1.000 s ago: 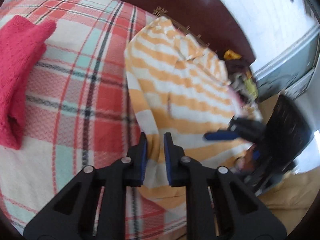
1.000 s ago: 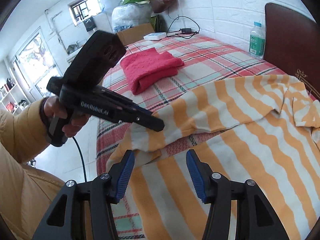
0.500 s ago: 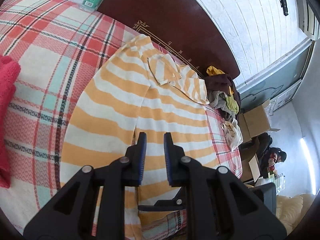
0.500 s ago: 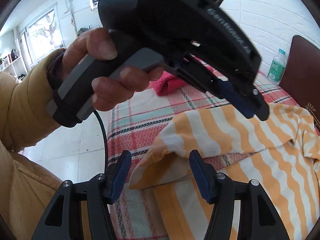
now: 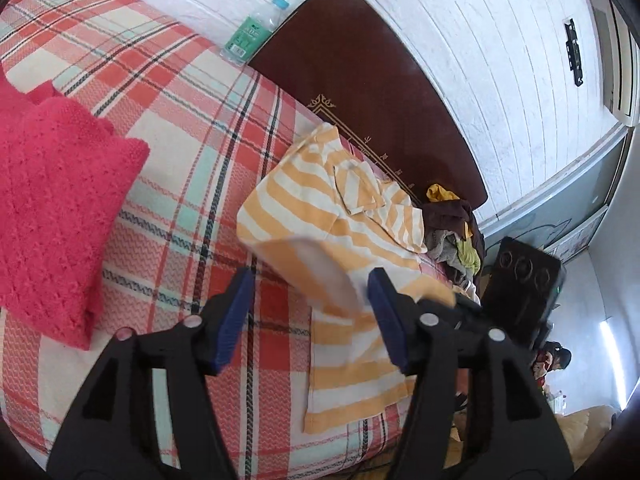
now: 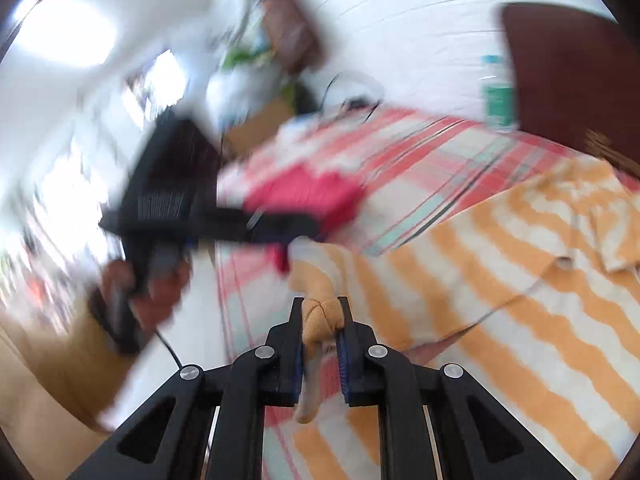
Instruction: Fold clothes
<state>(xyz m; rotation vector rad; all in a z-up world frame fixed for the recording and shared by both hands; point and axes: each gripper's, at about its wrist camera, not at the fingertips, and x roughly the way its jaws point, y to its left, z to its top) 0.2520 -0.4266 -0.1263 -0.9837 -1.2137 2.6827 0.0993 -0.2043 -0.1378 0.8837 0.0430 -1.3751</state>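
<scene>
Where once clamped, left gripper (image 5: pixel 310 316) opening.

Your left gripper (image 5: pixel 310 316) points down and forward from the bottom of its own view, and its jaws are opening, with the blue pads (image 5: pixel 234 320) standing well apart and pressing on nothing. In the right wrist view this same gripper shows blurred at the left of the frame, held by your left hand (image 6: pixel 148 292) with an ochre sleeve (image 6: pixel 60 368) below it. Your right gripper (image 6: pixel 320 332) rises from the bottom centre of its view, jaws closing, and the pads already pinch a bunched fold of the striped shirt (image 6: pixel 500 280).
</scene>
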